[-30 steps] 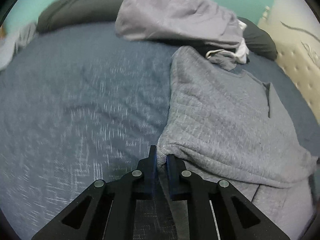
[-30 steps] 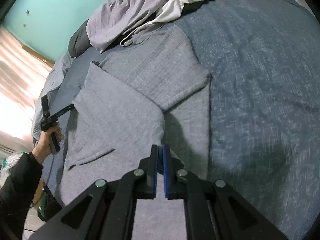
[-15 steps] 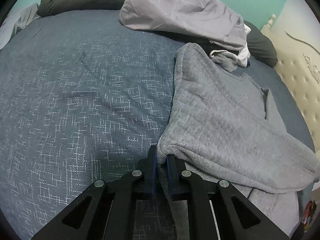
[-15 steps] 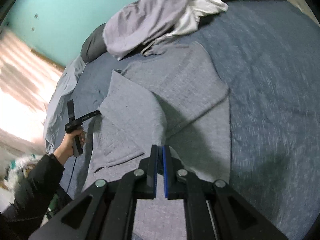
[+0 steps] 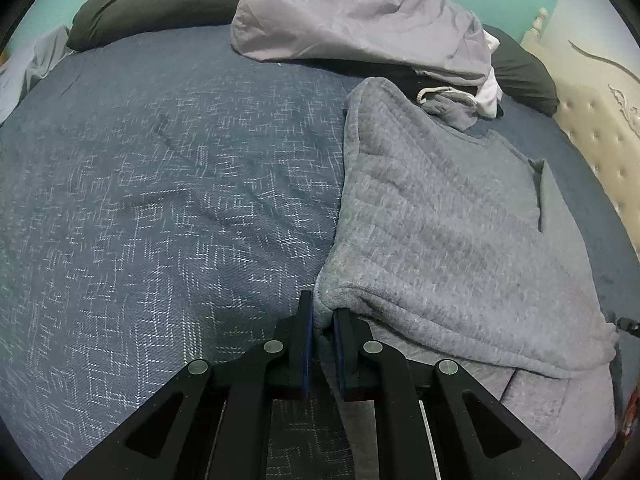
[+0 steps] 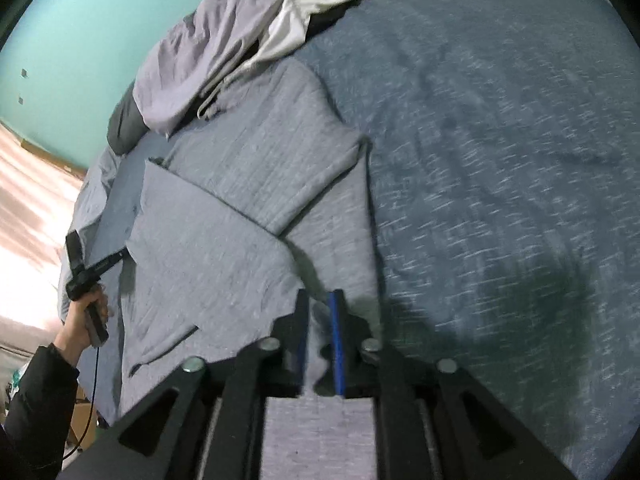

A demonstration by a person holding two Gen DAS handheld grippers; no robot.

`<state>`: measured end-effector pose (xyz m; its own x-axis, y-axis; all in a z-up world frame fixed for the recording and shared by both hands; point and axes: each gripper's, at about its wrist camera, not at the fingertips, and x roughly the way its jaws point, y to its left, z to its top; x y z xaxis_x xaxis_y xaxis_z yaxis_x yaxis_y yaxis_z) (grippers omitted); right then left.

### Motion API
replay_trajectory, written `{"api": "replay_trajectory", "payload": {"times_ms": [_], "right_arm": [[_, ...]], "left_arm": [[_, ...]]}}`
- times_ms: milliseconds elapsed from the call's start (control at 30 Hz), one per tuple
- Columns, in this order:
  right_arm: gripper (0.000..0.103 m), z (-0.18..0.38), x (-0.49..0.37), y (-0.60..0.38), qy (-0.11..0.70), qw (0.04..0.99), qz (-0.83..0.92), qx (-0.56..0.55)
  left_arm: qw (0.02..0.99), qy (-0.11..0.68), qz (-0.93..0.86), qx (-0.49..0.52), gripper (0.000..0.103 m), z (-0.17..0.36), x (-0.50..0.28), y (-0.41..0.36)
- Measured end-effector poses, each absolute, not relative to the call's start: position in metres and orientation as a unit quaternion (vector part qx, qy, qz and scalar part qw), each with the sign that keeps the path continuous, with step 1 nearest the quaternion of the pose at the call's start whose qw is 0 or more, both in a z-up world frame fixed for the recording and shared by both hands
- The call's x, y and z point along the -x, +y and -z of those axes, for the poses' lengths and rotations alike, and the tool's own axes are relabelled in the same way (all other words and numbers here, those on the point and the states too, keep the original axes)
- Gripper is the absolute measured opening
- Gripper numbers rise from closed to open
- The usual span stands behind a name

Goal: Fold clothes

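A grey quilted sweatshirt (image 5: 440, 232) lies part-folded on the blue bed cover (image 5: 160, 200). My left gripper (image 5: 322, 320) is shut on the rolled edge at its near left corner. In the right wrist view the same sweatshirt (image 6: 248, 184) shows a sleeve folded across its body. My right gripper (image 6: 320, 320) hangs over the near fold, its jaws opening, with slack grey cloth between the pads. Far left in that view a person's hand (image 6: 86, 320) holds the left gripper (image 6: 122, 257) at the sweatshirt's edge.
A heap of lilac and white clothes (image 5: 352, 16) lies at the back of the bed over dark pillows (image 5: 152, 0). A cream tufted headboard (image 5: 600, 132) runs along the right. The blue cover (image 6: 500, 160) spreads wide to the right of the sweatshirt.
My right gripper's jaws have parted from shut, and it has dropped closer to the cloth. The left gripper keeps its hold and has hardly moved.
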<state>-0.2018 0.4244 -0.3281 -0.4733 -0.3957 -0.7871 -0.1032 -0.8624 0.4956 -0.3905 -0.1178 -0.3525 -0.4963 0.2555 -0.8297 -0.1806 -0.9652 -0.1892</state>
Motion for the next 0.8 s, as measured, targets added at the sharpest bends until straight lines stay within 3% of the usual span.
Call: {"api": "replay_trajectory", "payload": {"times_ms": [33,400,433,467,533,800], "right_arm": [[0.035,0.326,0.198,0.424,-0.245,0.095,0.820,-0.508],[0.036,0.344,0.189,0.388,-0.162,0.104,0.802,-0.565],[0.034,0.347,0.190,0.386,-0.160,0.101,0.799,-0.571],[0.019,0.351,0.190,0.385,-0.158,0.097,0.796,-0.576],[0.004,0.355,0.190,0.384,-0.157,0.095,0.791,-0.584],[0.001,0.317,0.171,0.391,-0.182,0.138,0.782,-0.580]], "left_arm": [[0.126,-0.038,-0.864,0.486,0.009,0.353,0.390,-0.118],[0.123,-0.038,-0.864,0.487,0.009,0.352,0.388,-0.115],[0.123,-0.039,-0.863,0.488,0.010,0.353,0.388,-0.115],[0.124,-0.039,-0.863,0.488,0.010,0.353,0.388,-0.115],[0.124,-0.040,-0.863,0.489,0.010,0.354,0.389,-0.116],[0.127,-0.040,-0.860,0.492,0.010,0.356,0.392,-0.119]]}}
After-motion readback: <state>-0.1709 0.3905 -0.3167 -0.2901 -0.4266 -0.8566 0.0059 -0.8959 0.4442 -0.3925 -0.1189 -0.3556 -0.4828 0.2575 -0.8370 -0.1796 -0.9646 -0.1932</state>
